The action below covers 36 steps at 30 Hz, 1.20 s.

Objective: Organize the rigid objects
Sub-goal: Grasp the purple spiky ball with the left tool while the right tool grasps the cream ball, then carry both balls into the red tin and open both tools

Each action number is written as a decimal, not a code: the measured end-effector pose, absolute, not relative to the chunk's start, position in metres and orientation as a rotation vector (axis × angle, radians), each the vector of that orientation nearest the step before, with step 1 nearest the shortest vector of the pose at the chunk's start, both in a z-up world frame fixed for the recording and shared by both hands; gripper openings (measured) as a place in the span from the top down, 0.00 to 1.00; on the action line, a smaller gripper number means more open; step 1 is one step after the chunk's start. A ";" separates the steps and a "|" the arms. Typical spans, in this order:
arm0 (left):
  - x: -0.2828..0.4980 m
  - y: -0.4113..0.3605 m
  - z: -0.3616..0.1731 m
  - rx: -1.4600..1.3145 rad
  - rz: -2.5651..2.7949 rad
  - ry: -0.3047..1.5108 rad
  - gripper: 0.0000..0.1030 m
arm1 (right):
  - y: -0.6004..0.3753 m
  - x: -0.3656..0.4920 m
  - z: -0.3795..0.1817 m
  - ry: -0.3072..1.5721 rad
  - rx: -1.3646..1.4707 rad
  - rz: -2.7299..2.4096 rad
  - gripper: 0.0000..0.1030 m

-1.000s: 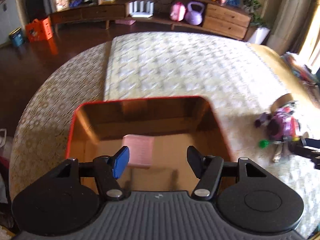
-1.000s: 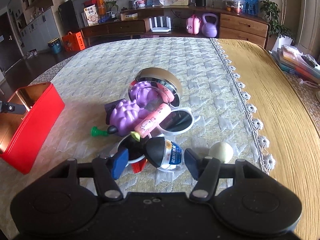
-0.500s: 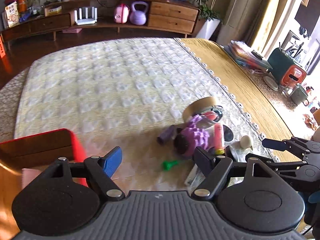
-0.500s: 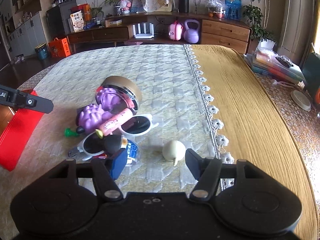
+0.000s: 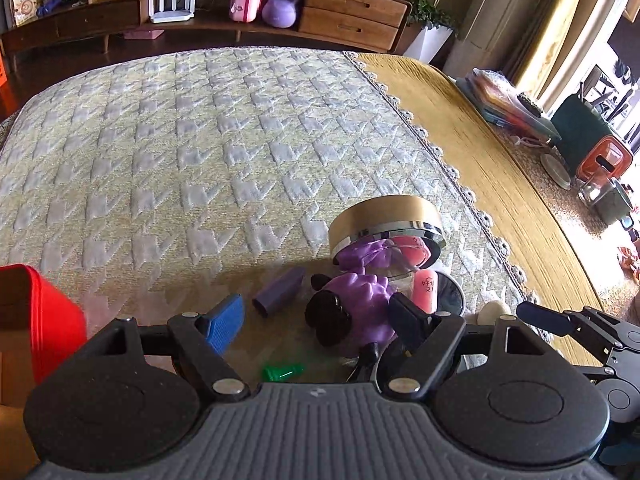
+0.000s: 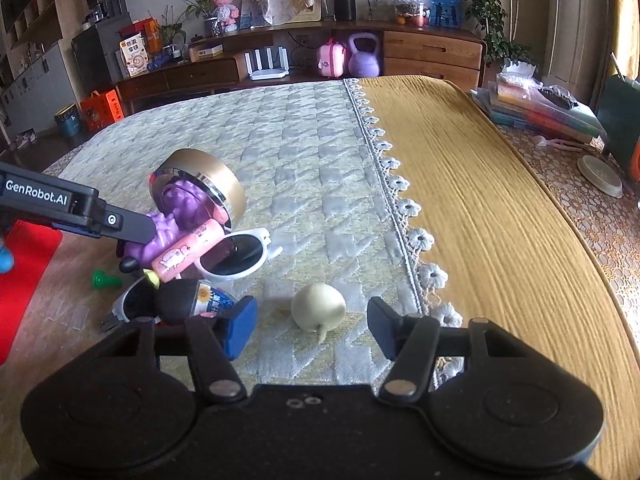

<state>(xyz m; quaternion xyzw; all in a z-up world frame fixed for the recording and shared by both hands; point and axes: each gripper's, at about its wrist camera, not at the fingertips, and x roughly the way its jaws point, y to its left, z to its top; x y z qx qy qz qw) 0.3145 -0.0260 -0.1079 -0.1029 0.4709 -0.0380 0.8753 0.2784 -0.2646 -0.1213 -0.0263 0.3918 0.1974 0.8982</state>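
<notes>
While both grippers stand open and empty, the left gripper [image 5: 316, 316] hovers over the toy pile [image 5: 360, 304]. Right gripper [image 6: 312, 326] brackets the cream ball [image 6: 318, 306], near the quilt's lace edge [image 6: 400, 200]; bare quilt lies beyond.

Daylight is admitted from the right, where the window area [image 5: 624, 92] is overexposed. A shadow is cast across the quilted cover [image 5: 200, 152] in the foreground of the left wrist view. Straight lines are bent by fisheye distortion towards the edges. Slight blur is seen at the periphery; central detail is rendered sharply.
</notes>
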 end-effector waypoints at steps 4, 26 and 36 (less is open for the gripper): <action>0.321 -0.031 -0.113 -0.245 -0.089 0.992 0.23 | -0.264 0.282 -0.125 0.815 -0.053 0.418 0.47; 0.321 -0.032 -0.120 -0.273 -0.102 1.026 0.47 | -0.262 0.272 -0.126 0.788 -0.044 0.371 0.71; 0.288 -0.010 -0.102 -0.284 -0.073 1.055 0.47 | -0.255 0.234 -0.092 0.742 -0.042 0.383 0.71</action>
